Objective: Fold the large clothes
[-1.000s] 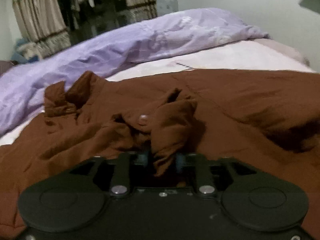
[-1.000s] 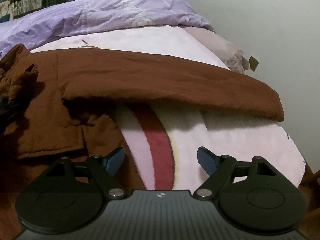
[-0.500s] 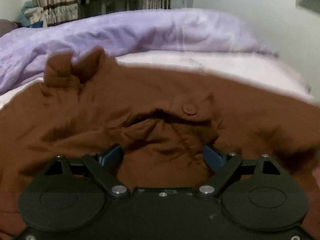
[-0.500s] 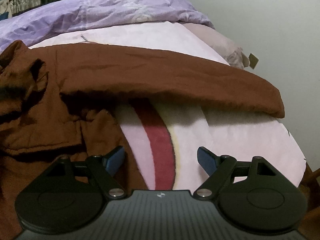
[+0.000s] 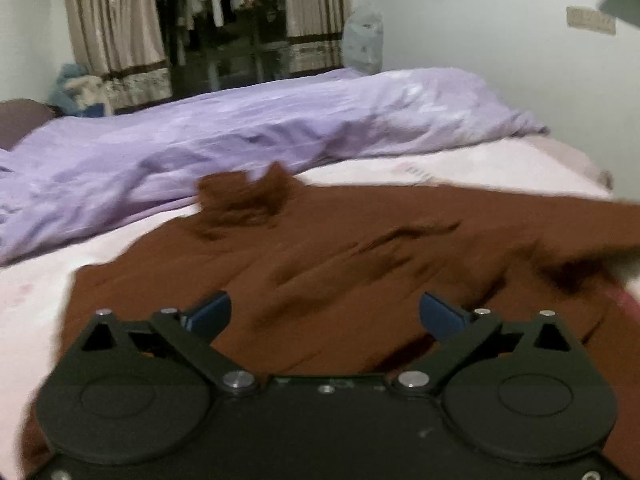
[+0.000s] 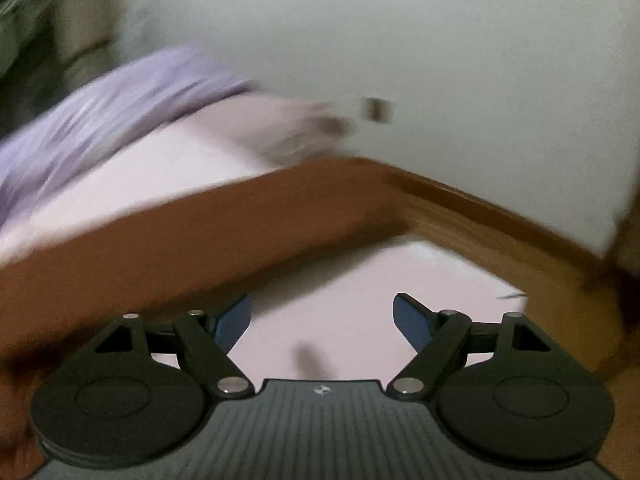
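Brown garment (image 5: 360, 264) lies spread and rumpled across the pink sheet (image 5: 36, 280) of the bed, its collar at the far end near the purple quilt (image 5: 240, 132) and one long sleeve (image 6: 224, 224) stretching right toward the wooden bed edge (image 6: 500, 224). Left gripper (image 5: 325, 312) hovers over the cloth's near middle with jaws spread and empty, and right gripper (image 6: 322, 318) is likewise released above bare sheet just near of the sleeve. Best practice, I judge, is to slow down, since both views are blurred, then pinch the sleeve by its end and lay it flat over the body.

Matt brown cloth garment (image 5: 340, 256), crumpled lilac cloth duvet (image 5: 240, 132), glossy wooden frame (image 6: 500, 224).
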Demonstrator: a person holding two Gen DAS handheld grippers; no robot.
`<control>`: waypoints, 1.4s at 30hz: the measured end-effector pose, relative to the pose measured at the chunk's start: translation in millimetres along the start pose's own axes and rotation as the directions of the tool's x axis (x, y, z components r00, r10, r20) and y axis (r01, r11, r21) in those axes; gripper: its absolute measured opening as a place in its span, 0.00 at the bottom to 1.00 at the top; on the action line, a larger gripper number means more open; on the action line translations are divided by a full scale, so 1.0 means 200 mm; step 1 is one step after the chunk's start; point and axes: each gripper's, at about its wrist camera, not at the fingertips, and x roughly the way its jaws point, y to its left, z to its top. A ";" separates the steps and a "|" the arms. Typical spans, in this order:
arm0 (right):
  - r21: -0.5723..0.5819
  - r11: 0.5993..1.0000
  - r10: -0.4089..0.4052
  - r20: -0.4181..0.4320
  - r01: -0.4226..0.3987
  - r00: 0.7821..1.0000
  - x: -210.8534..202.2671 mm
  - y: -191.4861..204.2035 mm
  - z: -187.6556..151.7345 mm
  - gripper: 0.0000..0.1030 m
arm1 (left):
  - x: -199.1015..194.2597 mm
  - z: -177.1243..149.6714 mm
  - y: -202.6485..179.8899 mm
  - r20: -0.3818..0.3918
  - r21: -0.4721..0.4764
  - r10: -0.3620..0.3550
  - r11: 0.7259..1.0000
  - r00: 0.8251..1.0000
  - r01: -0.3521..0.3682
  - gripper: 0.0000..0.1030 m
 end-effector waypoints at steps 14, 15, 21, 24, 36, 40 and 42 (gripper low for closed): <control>0.568 0.784 0.322 -0.030 -0.249 0.946 0.61 -0.33 0.27 0.21 | -0.30 -0.36 0.69 -0.183 -0.111 0.362 0.916 0.914 -0.385 0.99; 0.548 0.774 0.362 0.026 -0.316 0.932 0.58 -0.29 0.26 0.21 | -0.32 -0.37 0.72 -0.188 -0.116 0.372 0.910 0.909 -0.397 0.99; 0.135 0.850 0.478 0.207 -0.509 0.854 0.04 0.31 0.20 0.21 | -0.31 -0.30 0.75 -0.186 -0.135 0.390 0.899 0.902 -0.417 0.99; -0.080 0.790 0.612 0.168 -0.608 0.773 -0.25 0.76 0.06 0.21 | -0.28 -0.27 0.75 -0.200 -0.148 0.383 0.898 0.902 -0.414 0.99; -0.358 0.517 0.795 -0.138 -0.778 0.591 -1.01 1.96 -0.73 0.21 | -0.12 -0.30 0.88 -0.224 -0.221 0.324 0.901 0.919 -0.372 0.99; -0.412 0.498 0.775 -0.182 -0.763 0.605 -1.04 2.10 -0.91 0.21 | -0.10 -0.35 0.92 -0.241 -0.244 0.300 0.902 0.923 -0.357 1.00; -0.411 0.511 0.747 -0.223 -0.755 0.626 -1.00 2.13 -1.00 0.21 | -0.08 -0.38 0.92 -0.251 -0.246 0.288 0.904 0.924 -0.349 1.00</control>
